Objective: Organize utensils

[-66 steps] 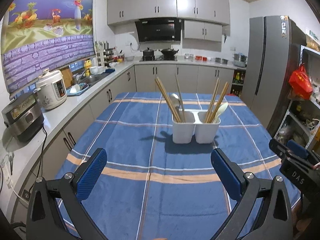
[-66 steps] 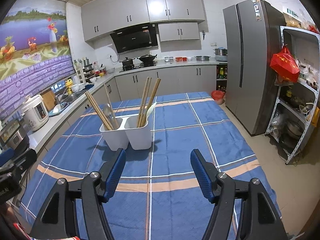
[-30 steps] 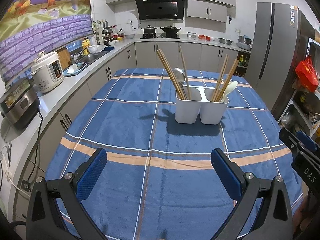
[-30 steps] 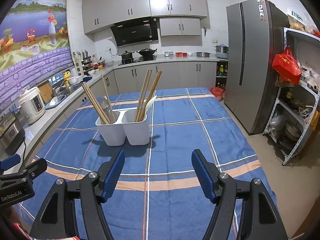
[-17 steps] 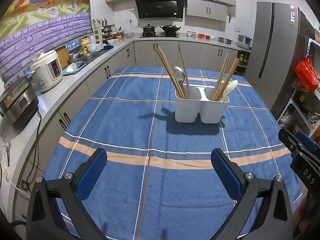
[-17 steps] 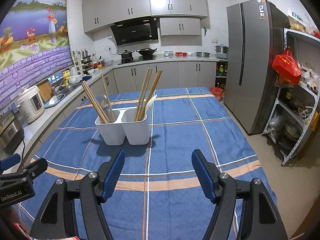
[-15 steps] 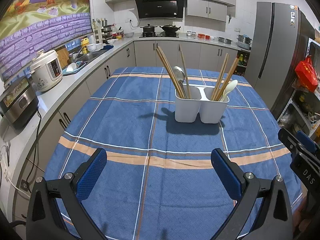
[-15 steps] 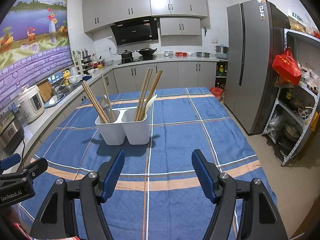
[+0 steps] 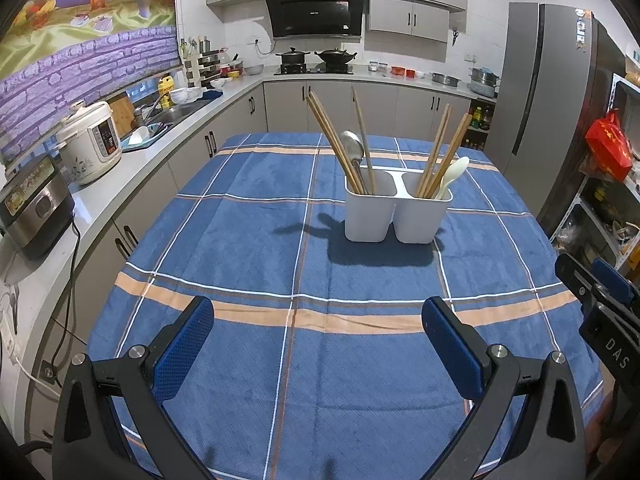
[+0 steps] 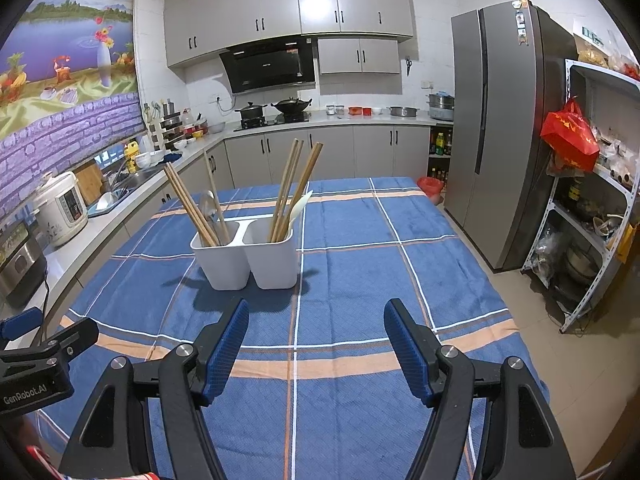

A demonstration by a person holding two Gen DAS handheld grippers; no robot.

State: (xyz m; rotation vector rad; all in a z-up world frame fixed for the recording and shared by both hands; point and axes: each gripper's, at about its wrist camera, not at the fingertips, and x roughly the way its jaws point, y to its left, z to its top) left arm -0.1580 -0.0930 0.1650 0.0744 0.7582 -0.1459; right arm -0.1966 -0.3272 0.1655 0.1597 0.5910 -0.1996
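A white two-compartment utensil holder (image 9: 396,212) (image 10: 246,258) stands on the table with the blue plaid cloth (image 9: 248,240) (image 10: 360,248). Its left compartment holds wooden chopsticks (image 9: 332,142) and a metal spoon (image 9: 353,148). Its right compartment holds wooden chopsticks (image 9: 444,148) and a white spoon (image 9: 454,174). My left gripper (image 9: 318,328) is open and empty, above the near part of the cloth. My right gripper (image 10: 316,332) is open and empty, just short of the holder. Each gripper shows at the edge of the other's view.
A counter along the left carries a rice cooker (image 9: 90,140), another appliance (image 9: 34,208) and a sink. A grey fridge (image 10: 508,132) and a metal shelf rack (image 10: 596,208) stand to the right of the table. A stove with pots (image 9: 316,58) is at the back.
Both views have settled slightly farther back and higher from the holder than 2.2 s ago. Little has moved in the last second. Both grippers stay open.
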